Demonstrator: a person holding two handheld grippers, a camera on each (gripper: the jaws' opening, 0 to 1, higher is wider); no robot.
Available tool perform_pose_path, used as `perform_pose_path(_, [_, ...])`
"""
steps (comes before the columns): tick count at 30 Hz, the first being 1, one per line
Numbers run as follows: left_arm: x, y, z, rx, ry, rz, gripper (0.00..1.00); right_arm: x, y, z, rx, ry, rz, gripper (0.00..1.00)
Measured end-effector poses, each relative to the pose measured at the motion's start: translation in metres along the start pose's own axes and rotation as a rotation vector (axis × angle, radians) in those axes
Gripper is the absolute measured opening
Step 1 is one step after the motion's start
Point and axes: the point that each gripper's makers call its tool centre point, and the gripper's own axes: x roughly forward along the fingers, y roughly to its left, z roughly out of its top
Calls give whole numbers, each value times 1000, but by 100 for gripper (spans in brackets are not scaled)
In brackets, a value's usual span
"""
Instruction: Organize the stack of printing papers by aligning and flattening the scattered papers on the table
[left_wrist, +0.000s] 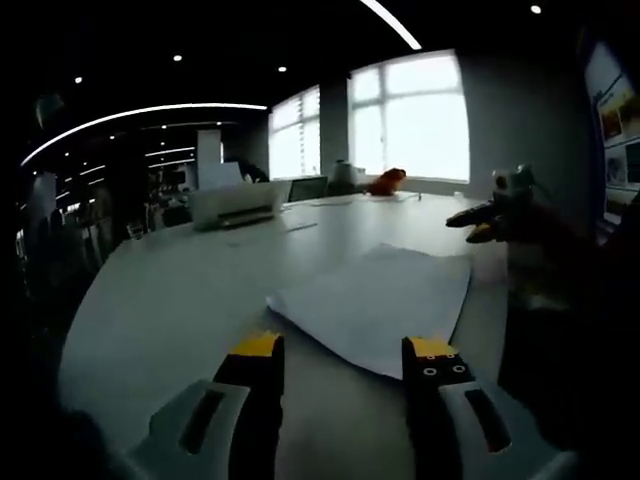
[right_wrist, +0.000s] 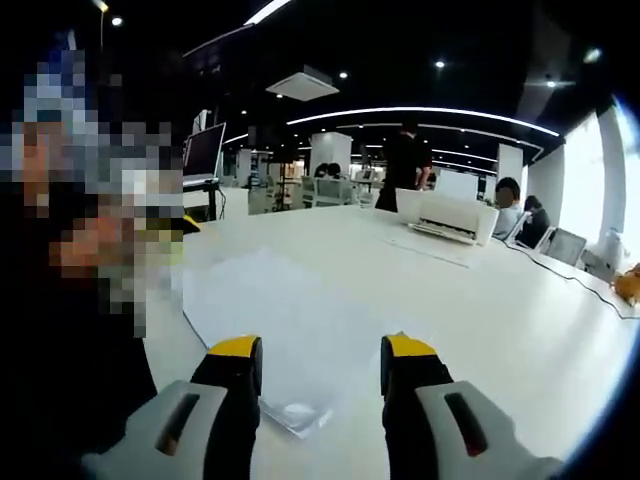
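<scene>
Basically, both claws released, left claw (left_wrist: 345, 355) & right claw (right_wrist: 318, 362) over papers (left_wrist: 385, 300), white table (left_wrist: 180, 300), no legible txt.

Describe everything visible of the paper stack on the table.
The papers are white printing sheets lying flat on the white table, loosely stacked. In the right gripper view their edges are offset near the corner, so they are not yet aligned. Both grippers are open and hover just short of the stack, the left gripper and the right gripper; neither grips it.
</scene>
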Motion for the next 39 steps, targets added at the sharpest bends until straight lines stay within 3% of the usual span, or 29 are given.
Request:
perform_pose_path(11, [-16,-2,0,-2,-5,-1,51,-13,1,-4,-3,4,-8,43])
perform_pose_path(22, [-38,-2,-11,-33,-10,14,51,-27,7,-5,-1,-8,-13,43])
perform_pose_path(39, [-64,3,-8,-42,-36,36,51,-45,19,-6,-8,-17,-27,43])
